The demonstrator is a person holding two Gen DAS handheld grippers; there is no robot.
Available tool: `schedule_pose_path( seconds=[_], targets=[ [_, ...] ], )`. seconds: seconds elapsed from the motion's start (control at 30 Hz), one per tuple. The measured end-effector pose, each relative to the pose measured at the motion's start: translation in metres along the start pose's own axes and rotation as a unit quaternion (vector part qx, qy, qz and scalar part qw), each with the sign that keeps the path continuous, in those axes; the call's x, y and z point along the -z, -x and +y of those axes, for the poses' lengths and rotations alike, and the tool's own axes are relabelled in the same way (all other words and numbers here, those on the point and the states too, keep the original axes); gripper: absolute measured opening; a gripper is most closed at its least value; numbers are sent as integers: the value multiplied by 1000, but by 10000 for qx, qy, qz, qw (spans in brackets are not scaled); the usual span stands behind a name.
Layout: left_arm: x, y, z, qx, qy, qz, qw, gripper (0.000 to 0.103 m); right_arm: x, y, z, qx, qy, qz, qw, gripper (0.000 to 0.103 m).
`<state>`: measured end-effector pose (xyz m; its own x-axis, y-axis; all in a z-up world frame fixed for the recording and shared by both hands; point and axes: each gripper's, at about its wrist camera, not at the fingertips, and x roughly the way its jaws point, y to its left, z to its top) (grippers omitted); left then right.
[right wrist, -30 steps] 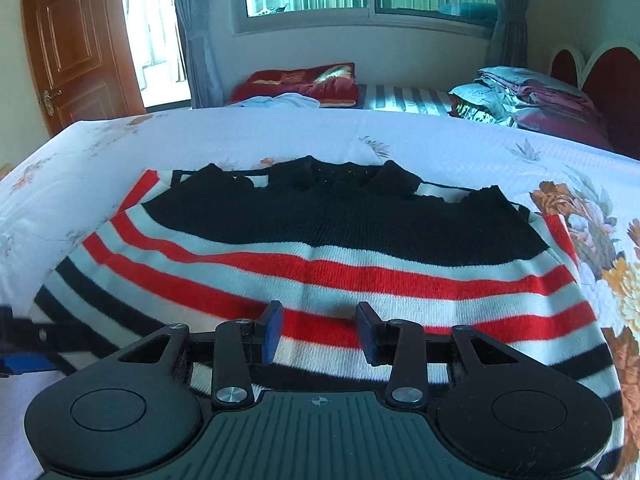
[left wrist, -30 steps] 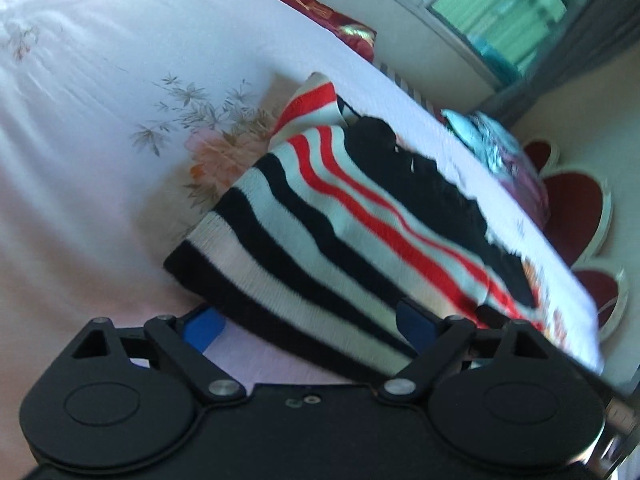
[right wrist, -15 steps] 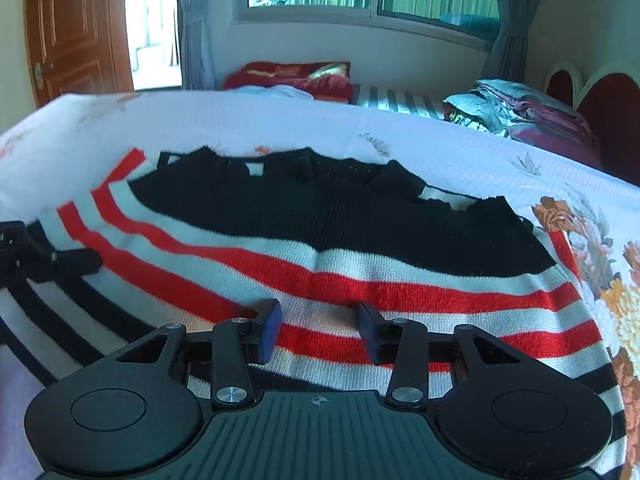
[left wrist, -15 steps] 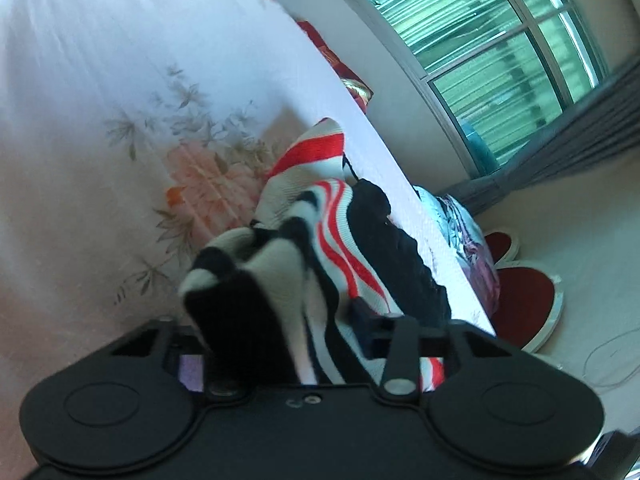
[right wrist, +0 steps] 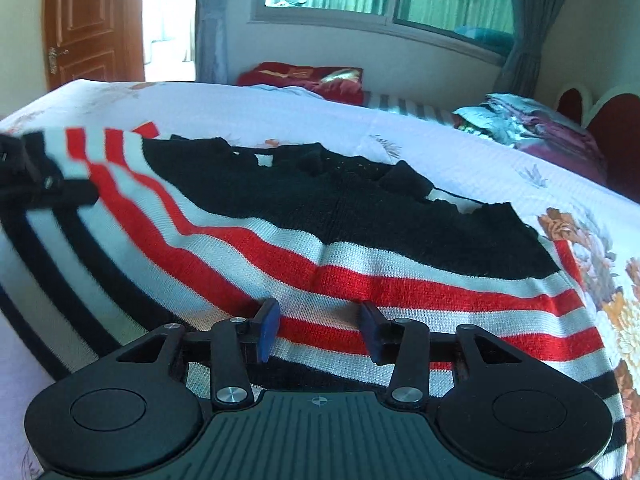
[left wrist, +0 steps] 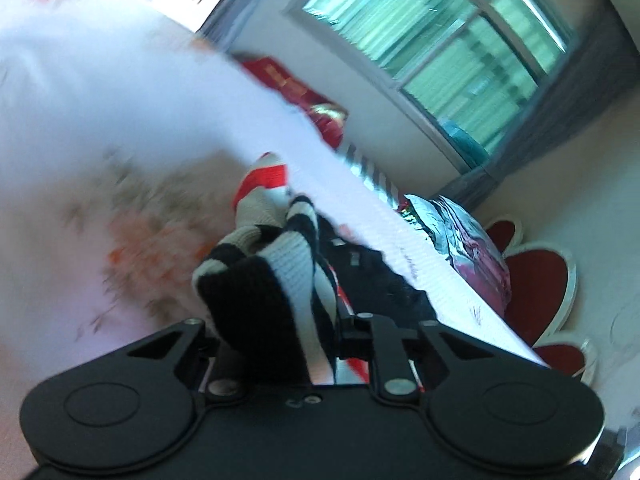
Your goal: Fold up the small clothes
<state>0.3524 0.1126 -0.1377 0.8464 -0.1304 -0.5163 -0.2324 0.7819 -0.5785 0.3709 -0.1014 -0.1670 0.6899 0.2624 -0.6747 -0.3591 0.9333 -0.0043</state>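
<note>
Your left gripper (left wrist: 280,344) is closing, its jaws pinching the bunched hem of the striped sweater (right wrist: 320,240), which lies on the floral bedsheet (right wrist: 500,168). Your right gripper (right wrist: 318,328), jaws parted and gripping nothing, hovers over the sweater's near hem.

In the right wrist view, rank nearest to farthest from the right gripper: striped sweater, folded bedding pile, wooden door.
1. Striped sweater, directly under the right gripper.
2. Folded bedding pile, right, by the headboard.
3. Wooden door, far left, beyond the bed.
</note>
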Motion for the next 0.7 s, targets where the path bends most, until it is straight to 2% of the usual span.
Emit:
schedule_pose_path(
  seconds=[0.17,0.27,0.4,0.47,0.57,0.63,0.7],
  targets=[
    [2,6,-67,105,-1002,-167,9948,17,-8,11,-28,-496,-387,5,9980,44],
    [10,2,-109,309,-1545,-157,9874,17,-8,27,-55,-459,-589,-128,9971,44],
    [42,-16,-162,660,-2299,37,9710,17,2,50,-109,-273,-970,-123,9948,44],
    [67,-28,-185,796,-2736,209,9583,17,9,61,-135,-90,-1119,-135,9936,44],
    [114,-47,-205,886,-3410,606,9339,18,22,75,-170,186,-1311,-96,9911,44],
    [144,-56,-209,769,-3927,835,9126,20,30,83,-189,339,-1410,-51,9894,44],
    [162,-53,-208,739,-4335,807,8945,28,36,91,-206,386,-1515,-10,9877,44]
  ],
)
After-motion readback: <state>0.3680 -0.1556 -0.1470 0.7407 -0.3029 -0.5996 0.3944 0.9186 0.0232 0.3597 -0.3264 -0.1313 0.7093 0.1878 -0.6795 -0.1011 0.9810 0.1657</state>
